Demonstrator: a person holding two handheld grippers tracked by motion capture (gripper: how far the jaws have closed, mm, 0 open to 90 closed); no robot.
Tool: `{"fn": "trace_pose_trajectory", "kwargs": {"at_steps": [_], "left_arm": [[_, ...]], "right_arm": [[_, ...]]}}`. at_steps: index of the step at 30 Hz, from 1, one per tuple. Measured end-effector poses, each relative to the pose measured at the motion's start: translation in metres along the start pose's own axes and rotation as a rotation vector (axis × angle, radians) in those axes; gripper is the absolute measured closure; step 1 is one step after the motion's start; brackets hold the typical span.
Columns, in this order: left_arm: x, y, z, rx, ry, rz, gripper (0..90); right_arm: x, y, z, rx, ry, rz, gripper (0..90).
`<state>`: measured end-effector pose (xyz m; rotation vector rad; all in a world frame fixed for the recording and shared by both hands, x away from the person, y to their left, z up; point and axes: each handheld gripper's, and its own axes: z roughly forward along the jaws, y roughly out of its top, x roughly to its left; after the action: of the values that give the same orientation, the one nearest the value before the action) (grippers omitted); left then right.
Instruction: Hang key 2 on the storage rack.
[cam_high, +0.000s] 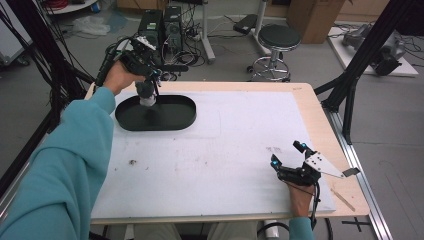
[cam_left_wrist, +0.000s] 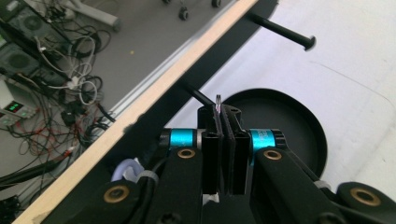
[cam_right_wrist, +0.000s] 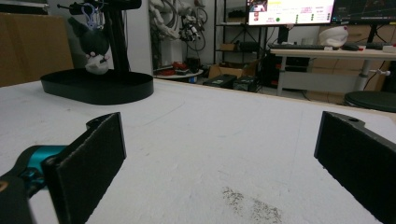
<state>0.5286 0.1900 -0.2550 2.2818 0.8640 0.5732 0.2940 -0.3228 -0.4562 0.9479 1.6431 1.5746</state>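
A small black-and-white plush toy (cam_high: 146, 96) hangs by a thin clear loop (cam_left_wrist: 218, 100) over the black oval base (cam_high: 172, 114) of a stand at the table's far left. My left gripper (cam_high: 150, 80) is above the base, its jaws shut on that loop. In the left gripper view the toy is hidden under the jaws. In the right gripper view the plush toy (cam_right_wrist: 95, 49) dangles beside the stand's upright post (cam_right_wrist: 116, 42), just under a horizontal peg. I cannot tell whether the loop rests on that peg. My right gripper (cam_high: 286, 153) lies on the white mat at the front right, open, with nothing between its jaws (cam_right_wrist: 219, 154).
Two black pegs (cam_left_wrist: 280, 31) stick out from the stand's post above the base. The table's wooden rim (cam_high: 320, 120) borders the white mat. Beyond the far edge stand a stool (cam_high: 277, 40) and computer towers (cam_high: 161, 25) with cables. A dark speck (cam_high: 132, 161) lies on the mat.
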Motion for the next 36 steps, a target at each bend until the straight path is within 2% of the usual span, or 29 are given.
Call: {"fn": "trace_pose_trajectory", "kwargs": {"at_steps": [4, 10, 13, 14, 15, 17, 18, 19, 20, 22, 24, 25, 27, 30, 32, 36], "left_arm": [[0.001, 0.000, 0.000, -0.009, 0.017, -0.001, 86.6], [0.001, -0.001, -0.003, -0.048, 0.055, -0.014, 80.1], [0.003, -0.004, -0.006, -0.113, 0.081, -0.008, 67.3], [0.004, -0.005, -0.007, -0.141, 0.090, -0.002, 58.0], [0.004, -0.007, -0.008, -0.172, 0.103, 0.011, 49.6], [0.005, -0.010, -0.012, -0.228, 0.137, 0.078, 39.0], [0.006, -0.011, -0.015, -0.247, 0.145, 0.086, 33.0], [0.006, -0.012, -0.019, -0.275, 0.145, 0.052, 28.3], [0.006, -0.012, -0.022, -0.305, 0.149, 0.038, 24.1], [0.003, -0.016, -0.030, -0.382, 0.182, 0.026, 8.3], [0.002, -0.021, -0.039, -0.459, 0.177, 0.015, 4.7], [0.001, -0.025, -0.045, -0.493, 0.171, -0.010, 1.7], [-0.001, -0.033, -0.052, -0.547, 0.154, -0.022, 1.7], [-0.005, -0.046, -0.064, -0.570, 0.134, -0.031, 1.7], [-0.010, -0.056, -0.073, -0.600, 0.131, -0.032, 1.7], [-0.024, -0.081, -0.088, -0.639, 0.099, -0.053, 1.7]], "right_arm": [[0.000, 0.000, 0.000, 0.000, 0.001, -0.001, 1.2], [0.000, 0.000, 0.000, 0.001, 0.003, -0.001, 1.2], [0.000, 0.000, 0.000, 0.003, 0.001, -0.001, 1.2], [0.000, 0.000, 0.000, 0.000, 0.001, -0.001, 1.2], [0.000, 0.000, 0.000, 0.002, 0.001, -0.002, 1.2], [0.000, 0.000, 0.000, 0.002, 0.003, -0.002, 1.2], [0.000, 0.000, 0.000, 0.002, 0.002, -0.002, 1.2], [0.000, 0.000, 0.000, 0.004, 0.003, -0.003, 1.2], [0.000, 0.000, 0.000, 0.006, 0.003, -0.001, 1.2], [-0.001, 0.000, 0.000, 0.003, 0.004, -0.002, 1.2], [0.000, 0.000, 0.000, 0.010, 0.004, 0.007, 1.2], [0.000, 0.000, 0.000, 0.006, 0.003, 0.000, 1.2], [0.000, 0.000, 0.000, 0.007, 0.003, 0.003, 1.2], [0.000, 0.000, 0.000, 0.006, 0.003, 0.003, 1.2], [0.000, 0.000, 0.000, 0.006, 0.004, 0.001, 1.2], [0.000, 0.000, 0.000, 0.006, 0.003, 0.001, 1.2]]}}
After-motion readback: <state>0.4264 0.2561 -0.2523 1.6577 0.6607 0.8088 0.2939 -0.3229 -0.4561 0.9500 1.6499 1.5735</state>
